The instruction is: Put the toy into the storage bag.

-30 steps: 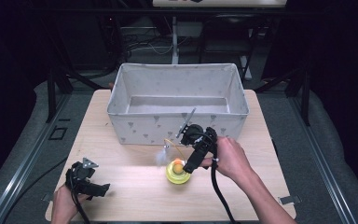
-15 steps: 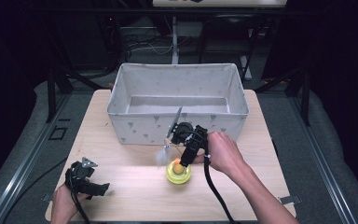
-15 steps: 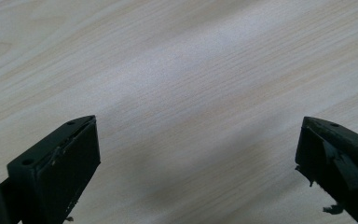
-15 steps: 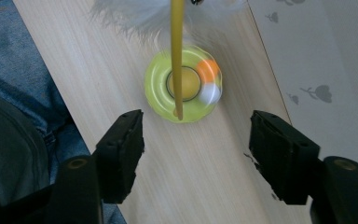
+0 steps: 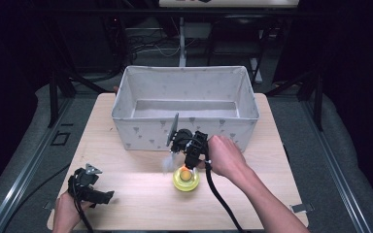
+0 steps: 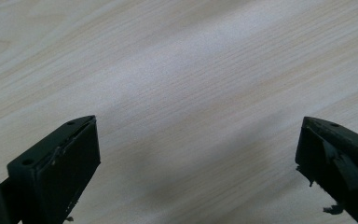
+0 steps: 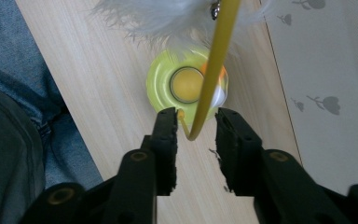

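A toy with a round yellow-green base stands on the wooden table in front of the bin. From the base a yellow wand curves up to a white feather. My right gripper points down over the toy, and its jaws have just been closing. The wand's lower bend lies between them with a gap on either side, so the pads are not pressing on it. At the table's front left, my left gripper lies low and open over bare wood.
A grey fabric bin printed with small motifs stands at the back of the table; its front wall is just beyond the toy. Black frame legs and cables surround the table. Bare wood lies between the two grippers.
My right gripper has shifted left over the toy and its jaws have narrowed around the yellow wand. The left gripper has stayed put.
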### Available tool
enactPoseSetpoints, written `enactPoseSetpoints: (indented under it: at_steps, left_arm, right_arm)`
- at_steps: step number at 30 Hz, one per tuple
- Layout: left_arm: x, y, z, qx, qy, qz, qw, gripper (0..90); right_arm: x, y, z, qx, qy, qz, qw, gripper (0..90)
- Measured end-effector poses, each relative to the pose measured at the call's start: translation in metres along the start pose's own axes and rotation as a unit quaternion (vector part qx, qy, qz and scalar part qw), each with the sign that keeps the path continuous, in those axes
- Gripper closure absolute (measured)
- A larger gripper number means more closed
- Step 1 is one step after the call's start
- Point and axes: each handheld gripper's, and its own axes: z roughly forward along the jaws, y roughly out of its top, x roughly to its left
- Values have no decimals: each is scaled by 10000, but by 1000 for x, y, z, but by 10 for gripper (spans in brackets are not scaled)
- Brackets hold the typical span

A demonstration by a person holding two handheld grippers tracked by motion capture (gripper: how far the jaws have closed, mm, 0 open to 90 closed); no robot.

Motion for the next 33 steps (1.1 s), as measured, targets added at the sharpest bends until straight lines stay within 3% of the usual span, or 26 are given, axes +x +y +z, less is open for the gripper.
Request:
enactPoseSetpoints:
  at_steps: [7, 18, 33]
  left_arm:
    - [-1, 0, 1, 29, 9, 23, 10000, 0]
    - [-2, 1, 0, 30, 3, 41, 10000, 0]
    - [-3, 1, 0, -22, 13, 101, 9999, 0]
  right_arm:
    - [0, 0, 1, -57, 81, -44, 9999, 873]
    - [-1, -4, -3, -153, -17, 3, 9999, 879]
    - [-12, -22, -24, -350, 2, 232, 9991, 880]
